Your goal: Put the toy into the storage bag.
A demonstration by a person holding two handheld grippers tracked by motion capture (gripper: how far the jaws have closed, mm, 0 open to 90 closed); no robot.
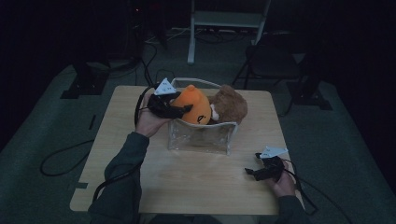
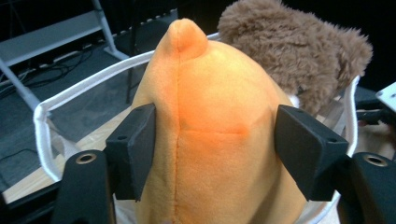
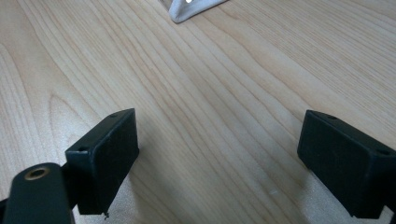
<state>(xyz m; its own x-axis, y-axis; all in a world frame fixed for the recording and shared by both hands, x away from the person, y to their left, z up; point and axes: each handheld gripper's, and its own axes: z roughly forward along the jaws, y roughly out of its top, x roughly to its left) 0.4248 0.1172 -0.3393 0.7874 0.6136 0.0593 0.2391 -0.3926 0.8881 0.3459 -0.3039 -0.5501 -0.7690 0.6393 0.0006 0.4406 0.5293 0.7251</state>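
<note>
The orange plush toy (image 1: 195, 105) already sits in the clear bag (image 1: 201, 135) mid-frame, beside a brown plush toy (image 1: 229, 105). Left tongs (image 1: 184, 109) stand wide around it, not pressing. Right tongs (image 1: 250, 171) rest wide on the worktop (image 1: 196, 179), lower right.

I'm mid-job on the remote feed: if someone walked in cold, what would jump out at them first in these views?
The bright orange plush toy standing in the clear bag at the table's middle, with a brown plush toy beside it. The left gripper has its jaws either side of the orange toy, the right pad apart from it. The right gripper rests open over bare wooden table at the near right.
</note>
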